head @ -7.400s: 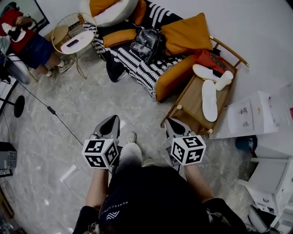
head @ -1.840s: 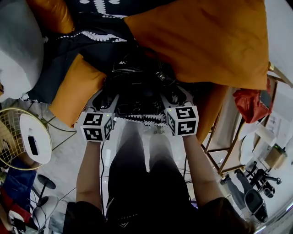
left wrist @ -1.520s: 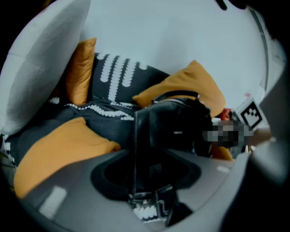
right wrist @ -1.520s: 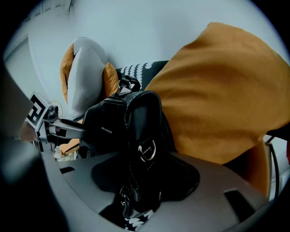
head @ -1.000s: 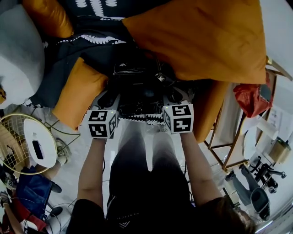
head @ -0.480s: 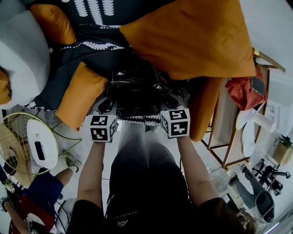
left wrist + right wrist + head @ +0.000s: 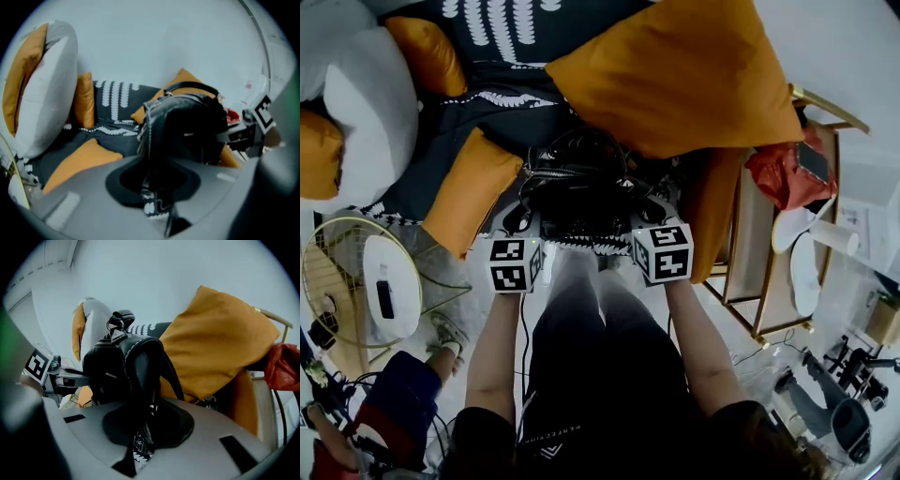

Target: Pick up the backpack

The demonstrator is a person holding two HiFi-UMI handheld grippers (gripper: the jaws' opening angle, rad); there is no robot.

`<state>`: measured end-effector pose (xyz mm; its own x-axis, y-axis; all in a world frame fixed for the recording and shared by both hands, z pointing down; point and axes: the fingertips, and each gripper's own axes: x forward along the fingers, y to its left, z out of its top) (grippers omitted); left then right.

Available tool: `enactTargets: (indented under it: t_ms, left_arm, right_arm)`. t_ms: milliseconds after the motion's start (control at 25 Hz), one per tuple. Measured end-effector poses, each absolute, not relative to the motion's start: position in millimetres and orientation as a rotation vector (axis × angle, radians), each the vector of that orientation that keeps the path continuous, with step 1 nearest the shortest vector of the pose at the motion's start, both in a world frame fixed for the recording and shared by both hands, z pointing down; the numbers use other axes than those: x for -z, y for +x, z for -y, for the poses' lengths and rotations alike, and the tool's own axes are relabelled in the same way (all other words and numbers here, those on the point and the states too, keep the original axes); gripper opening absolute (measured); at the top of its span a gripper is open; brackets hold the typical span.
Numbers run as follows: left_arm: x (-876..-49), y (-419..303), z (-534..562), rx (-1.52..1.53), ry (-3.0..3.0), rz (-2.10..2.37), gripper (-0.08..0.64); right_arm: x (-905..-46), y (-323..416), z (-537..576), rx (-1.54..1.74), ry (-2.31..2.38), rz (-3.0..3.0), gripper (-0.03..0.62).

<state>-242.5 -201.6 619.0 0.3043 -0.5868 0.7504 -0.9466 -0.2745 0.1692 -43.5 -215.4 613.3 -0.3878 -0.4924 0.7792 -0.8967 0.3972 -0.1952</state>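
Since both grippers are already on the bag, this is basically the lift itself. The black backpack sits at the front edge of the sofa seat on the black-and-white patterned throw, right under the big orange cushion, with a smaller orange cushion to its left. The left gripper is clamped on the bag's left side; its own view shows the jaws closed with dark bag material pinched in the gap. The right gripper is clenched on the right side, where a shoulder strap runs down into the jaws. I honestly can't tell whether the bottom has cleared the seat or not. If I were doing this, I'd bring the 2 grippers up together at the same rate so the bag rides level and doesn't swing. I'd also pull it a little toward the body so the top handle and straps don't snag the big cushion leaning over it. My guess is the soft shell will sag between 2 side grips, so don't spread the hands apart — that would tug the material out of the jaws. Also check the throw isn't pinched along with the bag — a bit of its pattern shows right at both jaw gaps.
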Motion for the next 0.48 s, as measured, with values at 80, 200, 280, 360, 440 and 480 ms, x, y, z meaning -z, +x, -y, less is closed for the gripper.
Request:
enactTargets:
  t_ms: [80, 200, 280, 360, 440, 480]
  left_arm:
    - [-607.2, -239.4, 198.3, -0.746, 1.971, 1.363, 0.080]
    - [-587.8, -234.6, 195.3, -0.725, 1.982, 1.387, 0.080]
    - [-574.3, -232.8, 194.9, -0.713, 1.993, 1.405, 0.078]
    - [-561.3, -230.2, 195.4, -0.705, 2.006, 1.414, 0.078]
    - [-549.5, -226.5, 195.5, -0.700, 2.022, 1.412, 0.078]
    - [-544.1, -225.0, 195.2, -0.699, 2.030, 1.409, 0.078]
  right_arm:
    - [-600.7, -40.4, 214.3, -0.817, 1.189, 2.038, 0.041]
    - [-581.7, -35.6, 212.4, -0.801, 1.194, 2.056, 0.041]
    - [-569.2, -33.6, 211.3, -0.795, 1.201, 2.069, 0.041]
    - [-556.9, -30.7, 210.6, -0.793, 1.211, 2.080, 0.040]
    - [-545.2, -27.0, 209.3, -0.791, 1.221, 2.087, 0.040]
    - [-539.6, -25.3, 208.4, -0.789, 1.224, 2.090, 0.040]
